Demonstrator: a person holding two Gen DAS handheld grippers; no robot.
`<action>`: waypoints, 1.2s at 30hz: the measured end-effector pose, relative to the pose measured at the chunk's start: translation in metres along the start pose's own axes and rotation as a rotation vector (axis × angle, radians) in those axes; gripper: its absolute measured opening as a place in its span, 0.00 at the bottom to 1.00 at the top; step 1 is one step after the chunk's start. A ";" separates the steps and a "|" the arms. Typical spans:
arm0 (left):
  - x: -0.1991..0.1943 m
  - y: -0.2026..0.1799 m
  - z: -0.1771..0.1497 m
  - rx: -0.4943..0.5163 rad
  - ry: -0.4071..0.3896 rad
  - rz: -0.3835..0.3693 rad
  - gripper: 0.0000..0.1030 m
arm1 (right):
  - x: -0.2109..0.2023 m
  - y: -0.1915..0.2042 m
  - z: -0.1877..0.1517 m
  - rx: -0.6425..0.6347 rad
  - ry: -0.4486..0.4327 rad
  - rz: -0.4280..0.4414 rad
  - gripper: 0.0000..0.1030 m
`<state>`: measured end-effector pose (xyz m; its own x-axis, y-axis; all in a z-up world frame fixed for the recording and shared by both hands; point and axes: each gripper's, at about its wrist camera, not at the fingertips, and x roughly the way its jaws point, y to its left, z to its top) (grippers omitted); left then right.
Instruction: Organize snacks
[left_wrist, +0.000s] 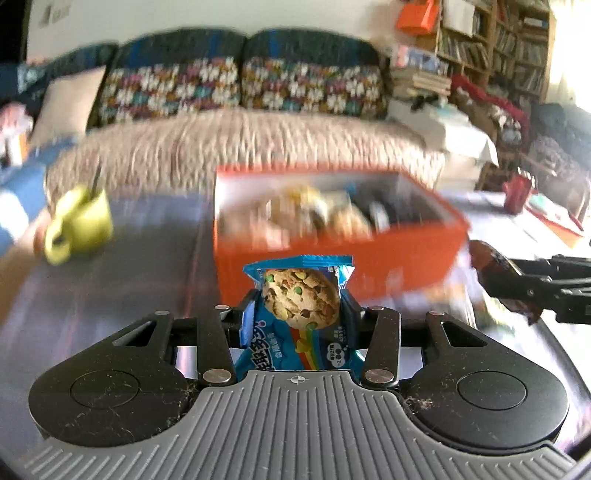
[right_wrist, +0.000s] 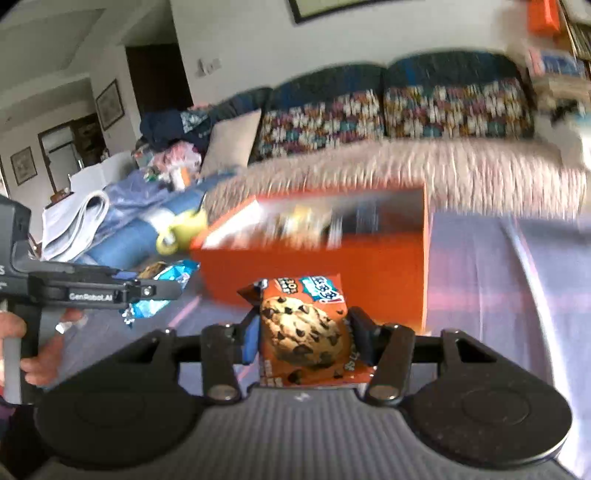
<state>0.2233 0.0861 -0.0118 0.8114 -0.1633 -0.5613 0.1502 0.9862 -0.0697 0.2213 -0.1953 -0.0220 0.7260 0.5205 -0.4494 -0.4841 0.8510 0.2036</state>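
Left wrist view: our left gripper (left_wrist: 301, 308) was clamped on the blue cookie packet (left_wrist: 301, 314); fingers (left_wrist: 246, 314) pressed in from both sides. The packet stood upright between them, long axis running along the fingers and away from the camera. The orange box (left_wrist: 332, 258) sat dead ahead, just beyond the packet's top edge, its open top facing up with other snacks (left_wrist: 317, 212) already inside, too blurred to identify. The near wall was between us and the opening, so we judged the packet had to go up and forward over that wall before release. The right gripper (left_wrist: 517, 291) showed at the right edge, level with the box's right corner. A yellow-green mug (left_wrist: 79, 225) stood on the bench (left_wrist: 110, 295) well left of the box.

Right wrist view: our right gripper (right_wrist: 304, 332) was closed on the orange cookie packet (right_wrist: 304, 332), also upright, same long-axis alignment. The box (right_wrist: 332, 273) lay ahead and slightly left, its right corner nearly in line with our right finger. Here too the near wall blocked a straight push. The left gripper (right_wrist: 155, 291) came in from the left with the blue packet (right_wrist: 170, 275) in its grip, near the box's left corner. The mug (right_wrist: 181, 230) sat behind it.

Judgement: both hands looked about equally near, one per front corner. We couldn't tell which was closer; heavy blur.
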 end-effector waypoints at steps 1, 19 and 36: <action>0.008 0.001 0.013 0.002 -0.012 0.002 0.08 | 0.012 -0.004 0.016 -0.015 -0.011 -0.008 0.56; 0.058 0.003 0.037 -0.064 -0.058 0.019 0.56 | 0.049 -0.032 0.031 0.015 -0.074 -0.016 1.00; 0.004 -0.085 -0.102 0.007 0.184 -0.032 0.63 | -0.068 -0.077 -0.097 0.359 -0.039 -0.182 1.00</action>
<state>0.1562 0.0044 -0.0929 0.6895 -0.1858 -0.7000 0.1789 0.9803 -0.0840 0.1618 -0.3025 -0.0919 0.8055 0.3550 -0.4744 -0.1493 0.8964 0.4173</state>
